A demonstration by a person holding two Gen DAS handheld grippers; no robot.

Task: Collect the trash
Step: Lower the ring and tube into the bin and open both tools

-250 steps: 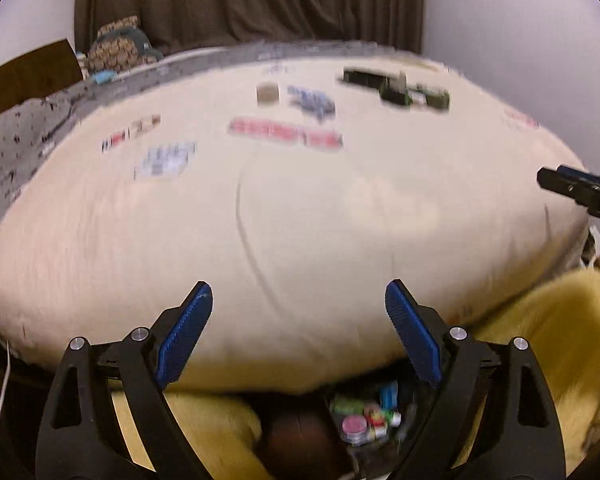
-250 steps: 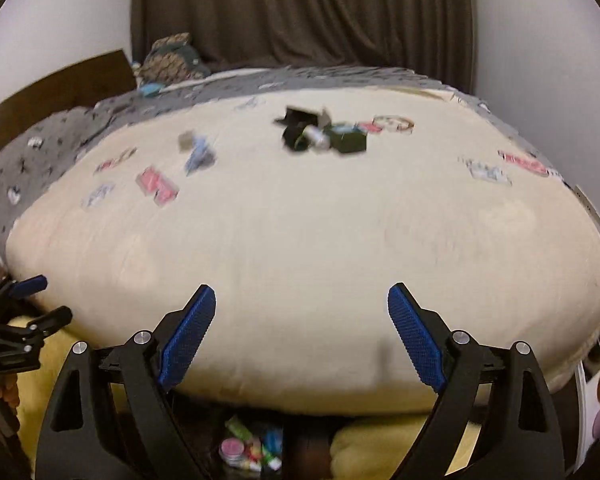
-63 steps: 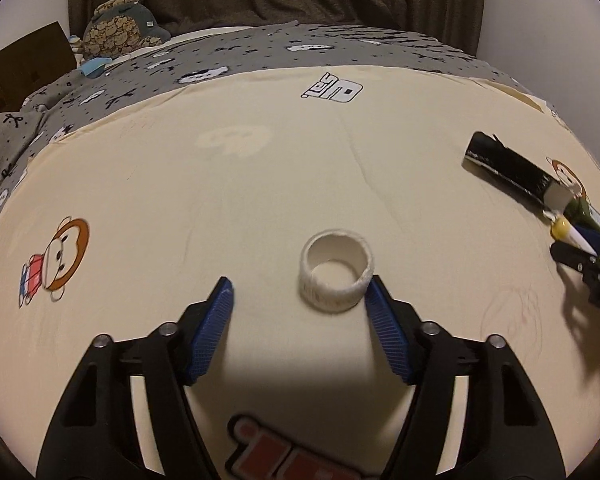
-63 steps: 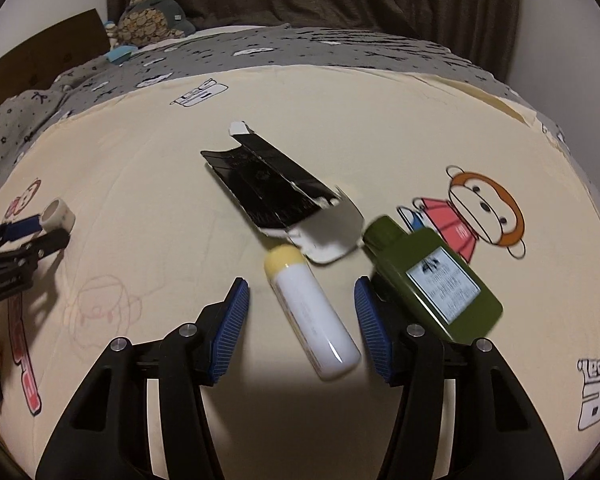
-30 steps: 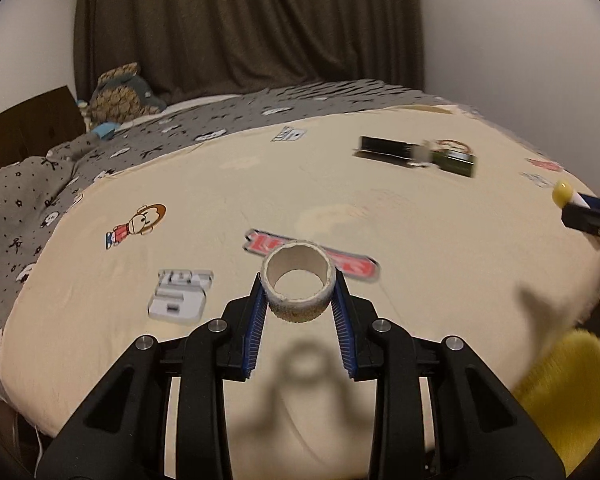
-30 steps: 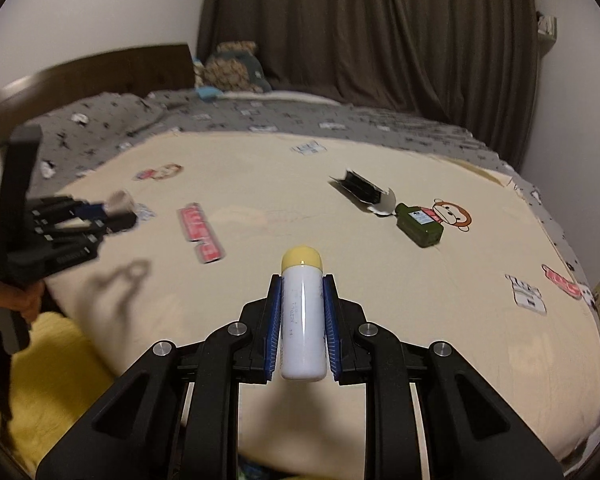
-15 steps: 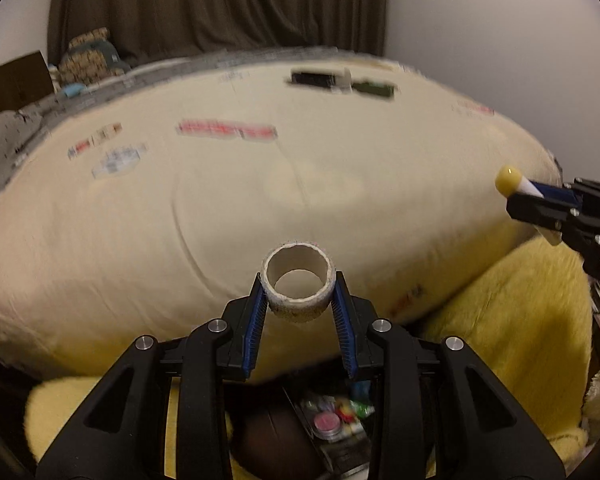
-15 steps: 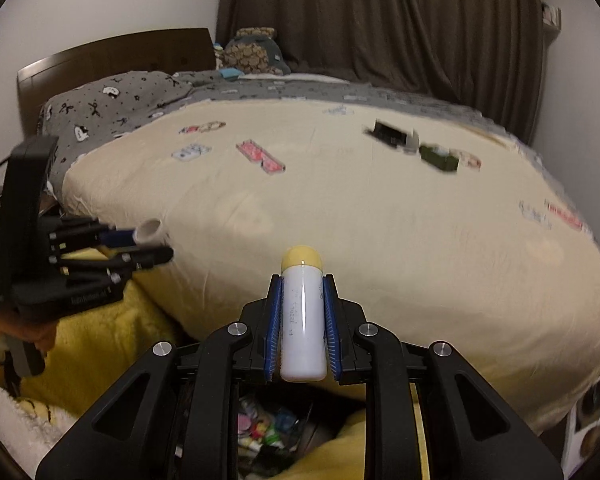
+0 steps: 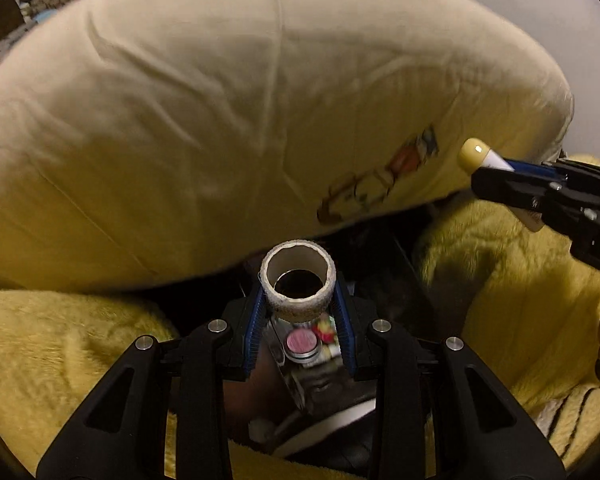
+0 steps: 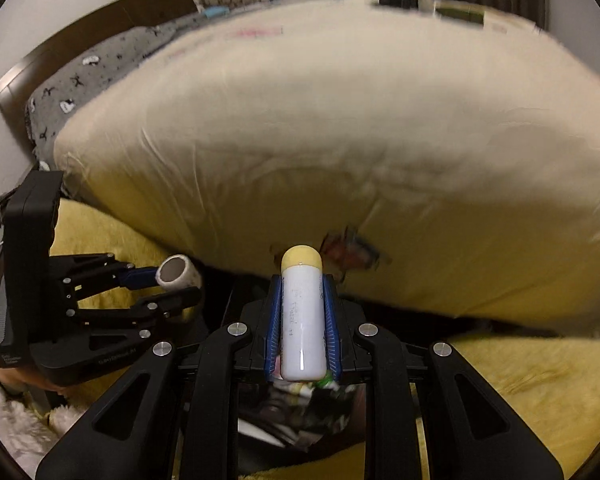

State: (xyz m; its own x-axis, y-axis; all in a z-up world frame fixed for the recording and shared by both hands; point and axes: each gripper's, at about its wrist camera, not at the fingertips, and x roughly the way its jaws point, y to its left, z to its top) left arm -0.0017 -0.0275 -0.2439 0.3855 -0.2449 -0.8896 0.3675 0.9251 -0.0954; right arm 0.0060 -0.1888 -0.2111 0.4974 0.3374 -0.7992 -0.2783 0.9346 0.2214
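tape cores: 1 (image 9: pixel 298 280) | bottles: 1 (image 10: pixel 303 320) | grippers: 2, each loaded

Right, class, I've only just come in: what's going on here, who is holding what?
A person is clearing rubbish off a bed, with a handheld gripper in each hand. The left gripper is shut on a white cardboard ring, and the right gripper is shut on a white tube with a yellow cap. Both are held below the edge of the cream duvet, over a dark container of litter on the floor between yellow blankets. Nothing has been dropped yet. A black carton and a green bottle lie on the bed.
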